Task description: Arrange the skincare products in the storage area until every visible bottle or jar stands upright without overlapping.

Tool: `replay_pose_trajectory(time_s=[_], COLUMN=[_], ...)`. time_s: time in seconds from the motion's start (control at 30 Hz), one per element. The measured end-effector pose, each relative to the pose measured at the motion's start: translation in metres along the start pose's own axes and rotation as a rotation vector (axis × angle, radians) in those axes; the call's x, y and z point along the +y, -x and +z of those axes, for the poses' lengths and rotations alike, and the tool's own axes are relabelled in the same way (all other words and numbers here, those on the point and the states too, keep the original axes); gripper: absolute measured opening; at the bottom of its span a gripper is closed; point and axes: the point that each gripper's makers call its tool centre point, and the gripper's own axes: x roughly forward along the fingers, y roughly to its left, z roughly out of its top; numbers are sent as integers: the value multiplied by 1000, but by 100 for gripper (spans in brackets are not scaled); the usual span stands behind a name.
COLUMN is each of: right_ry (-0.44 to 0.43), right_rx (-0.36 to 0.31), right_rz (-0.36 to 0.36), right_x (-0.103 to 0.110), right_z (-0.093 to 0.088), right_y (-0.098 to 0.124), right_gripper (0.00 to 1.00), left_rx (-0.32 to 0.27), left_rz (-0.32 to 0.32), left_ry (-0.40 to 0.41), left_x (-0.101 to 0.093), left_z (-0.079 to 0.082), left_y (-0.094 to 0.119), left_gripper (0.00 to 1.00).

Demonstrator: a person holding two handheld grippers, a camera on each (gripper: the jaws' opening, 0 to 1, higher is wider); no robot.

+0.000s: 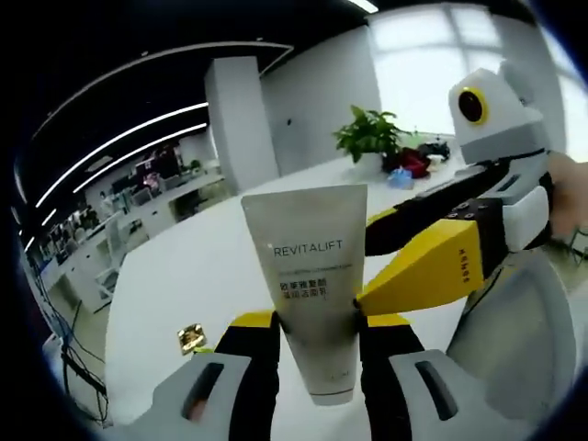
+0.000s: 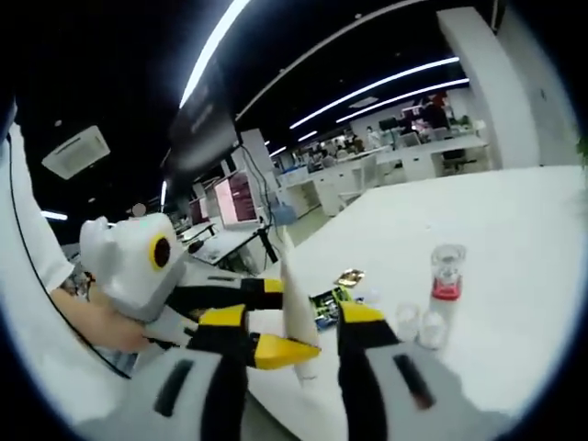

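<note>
A grey-white REVITALIFT tube (image 1: 308,266) is held above the white table (image 1: 184,276), wide crimped end up and narrow end down. My left gripper (image 1: 317,323) is shut on its lower part, one jaw on each side edge. My right gripper (image 1: 366,263) comes in from the right, with a yellow jaw tip at the tube's right edge and the other jaw passing behind it. In the right gripper view the tube (image 2: 294,308) shows edge-on in the wide gap of my open right gripper (image 2: 296,323), and the left gripper (image 2: 266,317) reaches in from the left.
On the table stand a small clear bottle with a red band (image 2: 447,271) and two small round jars (image 2: 418,326). A gold packet (image 2: 349,276) lies near a green item (image 2: 322,308). A potted plant (image 1: 367,133) stands at the far end. A person's hand (image 2: 83,322) holds the left gripper.
</note>
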Motion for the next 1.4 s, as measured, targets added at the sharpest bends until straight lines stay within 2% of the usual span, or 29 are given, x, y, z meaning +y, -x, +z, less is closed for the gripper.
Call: replay_pose_trajectory(time_s=[0.23,0.4,0.5,0.63,0.73,0.93,1.07,1.1,1.17,1.2,1.23,1.27,1.37,1.4], right_ry=[-11,-8,-8,-11,31,52,102,121,155,158,184,191,215,217], right_rx=[-6,-4,8,26,40,58,69,73,81,82,86,87,80,75], right_rz=[-9,-26,-37,-40,-39,-33,1,19,70,76,121,130,202,222], right_x=[-1,-4,-6,-6,-4,-5,-5,-3,1,1,6,6,15,17], right_z=[1,0,-2,-6,-9,-8,-4,-3,0,1,4,5,12,14], right_y=[-1,-1,-1,0,1,4,10,11,14,15,17,18,24,25], right_gripper=[28,26,18,15,14,12,12,12,12,12,12,12,12,12], left_rx=[-6,-7,-7,0,4,-2,-30,-35,-41,-37,-34,-38,-31,-28], left_rz=[-35,-49,-53,-58,-64,-104,-187,-214,-264,-284,-310,-343,-443,-458], left_ry=[-41,-53,-56,-58,-55,-7,55,93,117,101,72,56,48,35], left_x=[-14,-18,-20,-23,-24,-28,-34,-36,-37,-35,-37,-40,-49,-50], left_z=[5,7,7,5,3,4,9,9,9,9,10,12,12,11], left_y=[-1,-1,-1,-1,-1,-2,-1,-2,-3,-3,-2,-1,4,5], left_gripper=[30,30,31,31,31,32,31,31,32,34,34,34,31,32])
